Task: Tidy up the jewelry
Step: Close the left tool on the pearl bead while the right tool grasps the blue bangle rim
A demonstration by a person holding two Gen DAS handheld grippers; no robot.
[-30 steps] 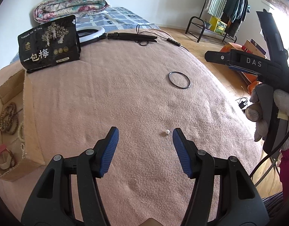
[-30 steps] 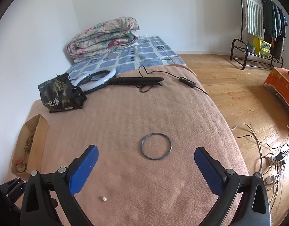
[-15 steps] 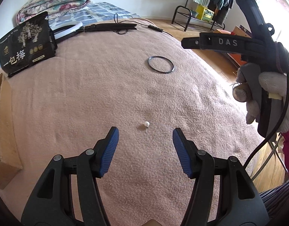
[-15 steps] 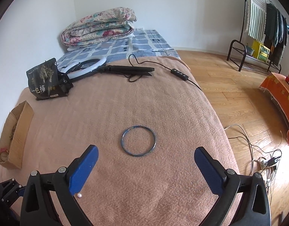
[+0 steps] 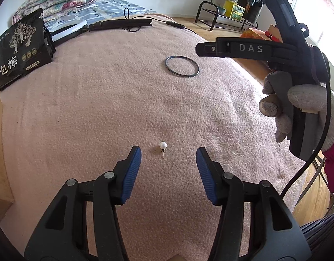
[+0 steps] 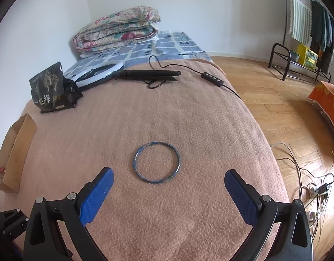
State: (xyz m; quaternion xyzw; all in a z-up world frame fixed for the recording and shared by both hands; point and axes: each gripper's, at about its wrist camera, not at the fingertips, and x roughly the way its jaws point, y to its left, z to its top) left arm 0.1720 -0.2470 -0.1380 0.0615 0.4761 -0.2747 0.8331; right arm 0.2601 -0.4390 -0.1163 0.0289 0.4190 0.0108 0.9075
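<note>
The left hand-held gripper (image 5: 168, 154) hovers over the pink blanket (image 5: 101, 113) on the bed, its blue pads (image 5: 132, 174) apart and empty after just closing in a little, with the pearl stud earring (image 5: 163, 145) lying on the blanket just ahead of the gap between them, touching neither. The right hand-held gripper (image 6: 169, 179), held by a hand in a white knit glove (image 5: 301, 106), is spread wide and released, the dark blue bangle (image 6: 157, 162) lying flat just beyond its fingertips. A cardboard box (image 6: 12, 152) sits at the blanket's left edge.
</note>
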